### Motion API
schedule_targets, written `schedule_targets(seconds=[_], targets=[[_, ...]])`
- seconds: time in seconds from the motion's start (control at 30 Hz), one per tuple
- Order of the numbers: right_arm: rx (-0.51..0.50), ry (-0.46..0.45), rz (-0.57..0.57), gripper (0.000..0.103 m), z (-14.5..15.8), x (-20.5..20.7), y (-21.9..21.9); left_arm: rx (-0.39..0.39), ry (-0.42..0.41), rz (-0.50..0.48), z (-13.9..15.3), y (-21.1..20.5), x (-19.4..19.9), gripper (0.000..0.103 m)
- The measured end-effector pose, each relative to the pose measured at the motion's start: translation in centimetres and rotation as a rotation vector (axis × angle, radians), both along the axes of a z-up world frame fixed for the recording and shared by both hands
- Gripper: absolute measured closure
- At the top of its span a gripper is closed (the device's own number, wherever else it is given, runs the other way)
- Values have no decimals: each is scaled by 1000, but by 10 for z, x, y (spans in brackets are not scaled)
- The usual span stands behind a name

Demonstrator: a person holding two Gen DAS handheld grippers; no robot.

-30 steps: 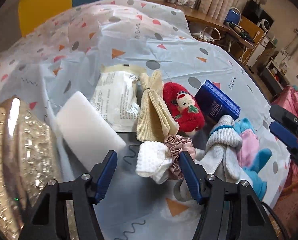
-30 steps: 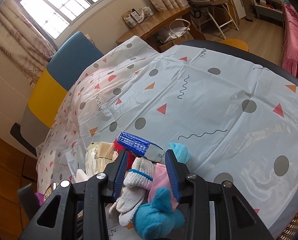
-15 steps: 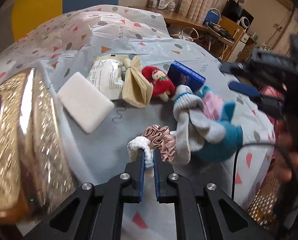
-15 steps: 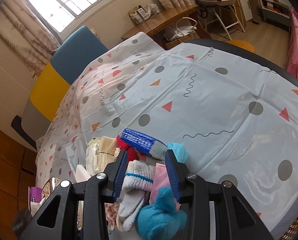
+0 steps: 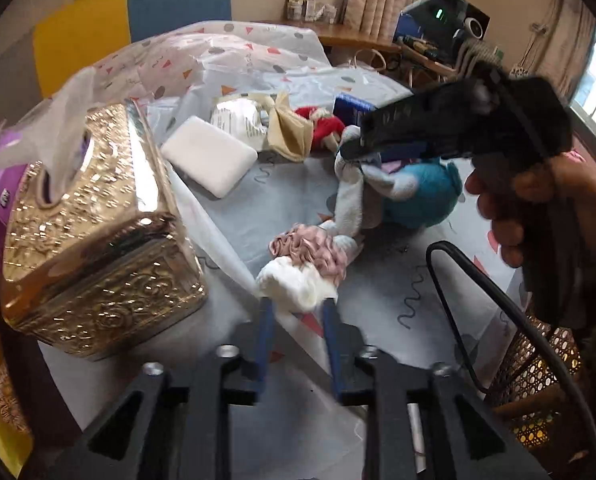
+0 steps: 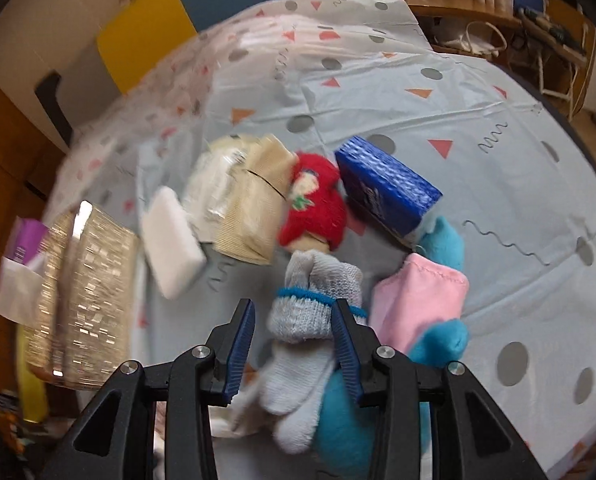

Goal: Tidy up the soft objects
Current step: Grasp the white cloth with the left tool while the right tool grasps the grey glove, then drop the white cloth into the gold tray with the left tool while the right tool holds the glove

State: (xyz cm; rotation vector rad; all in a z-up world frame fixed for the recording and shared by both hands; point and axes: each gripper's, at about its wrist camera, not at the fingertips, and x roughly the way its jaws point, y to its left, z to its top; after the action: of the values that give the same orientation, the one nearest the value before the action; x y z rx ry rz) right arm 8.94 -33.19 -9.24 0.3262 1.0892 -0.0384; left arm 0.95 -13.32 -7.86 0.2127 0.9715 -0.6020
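A pile of soft things lies on the patterned tablecloth (image 6: pixel 437 92). My left gripper (image 5: pixel 296 312) stands partly open around a white knit scrunchie (image 5: pixel 294 284), which touches a pink satin scrunchie (image 5: pixel 313 248). My right gripper (image 6: pixel 292 316) is open with its fingers on either side of a grey sock with a blue band (image 6: pixel 309 300); it also shows in the left wrist view (image 5: pixel 351 148) above that sock (image 5: pixel 349 196). Around lie a pink and teal sock (image 6: pixel 421 308), a red plush (image 6: pixel 313 208), a beige cloth (image 6: pixel 254 208) and a white sponge (image 6: pixel 170 240).
A gold tissue box (image 5: pixel 90 220) stands at the left, close to my left gripper. A blue packet (image 6: pixel 385 184) and a plastic-wrapped pack (image 5: pixel 238 120) lie behind the pile. A wicker basket (image 5: pixel 537 368) is below the table edge at right. A black cable (image 5: pixel 497 304) hangs from the right gripper.
My left gripper was shut on the white scrunchie, pulled it back toward me, and has now opened. My right gripper has dropped low over the grey sock.
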Motion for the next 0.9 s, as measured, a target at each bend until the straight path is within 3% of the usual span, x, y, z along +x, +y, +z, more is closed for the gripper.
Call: schedule_targets(seconds=[0.03,0.07,0.3,0.53,0.6,0.63,0.67,0.8,0.9], targets=[[-20,12,1,63,-3,1,1,0,-28,-4,4,1,-2,48],[-26,29,6,63,-7,2,1,4,-63,-13,8,2,-5,46],[-130,42,67,67,-11,3,13,100,-166,-154,6,-11,-3,46],[-95,67,50,63,-13,6,5,194,-177,-219,-19,-42,12,46],[-91,69,47,62,-13,6,4,213,-159,-258,-27,-51,15,51],[-93,68,50,62,-13,6,4,225,-147,-259,-31,-53,16,60],[-99,67,58,63,-13,6,5,226,-135,-252,-34,-53,18,60],[-124,70,82,68,-14,7,10,167,-113,-200,-33,-41,18,69],[-102,75,75,68,-17,9,8,114,-107,-149,-24,-30,15,70]])
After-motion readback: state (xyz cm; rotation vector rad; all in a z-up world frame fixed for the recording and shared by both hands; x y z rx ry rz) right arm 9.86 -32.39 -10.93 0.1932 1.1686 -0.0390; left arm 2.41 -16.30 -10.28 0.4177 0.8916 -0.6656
